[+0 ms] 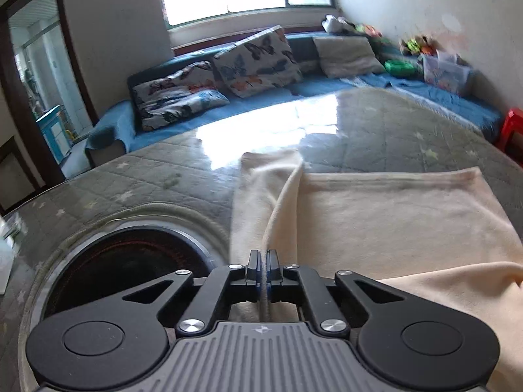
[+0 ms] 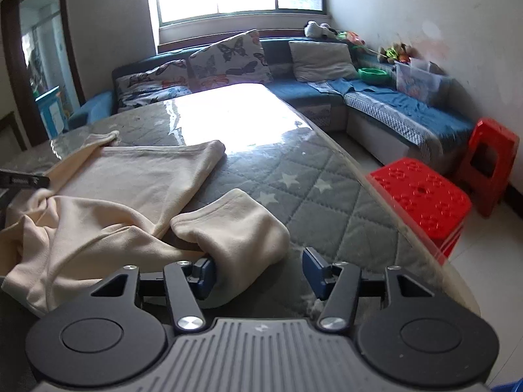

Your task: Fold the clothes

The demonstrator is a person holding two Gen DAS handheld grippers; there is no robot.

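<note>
Right wrist | cream garment (image 2: 235, 228) cuff between parted gripper (image 2: 260, 272) fingers

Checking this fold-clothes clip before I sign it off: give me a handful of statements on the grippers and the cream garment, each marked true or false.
1. The left gripper is shut on a fold of the cream garment. True.
2. The right gripper is clamped tight on the sleeve end. False: its jaws stand apart, the sleeve end lies between them against the left finger only.
3. The garment lies on a grey quilted table cover with star prints. True.
4. Two blue stools stand beside the table. False: the stools are red.
5. A round dark burner is set into the table, left of the garment in the left wrist view. True.
</note>
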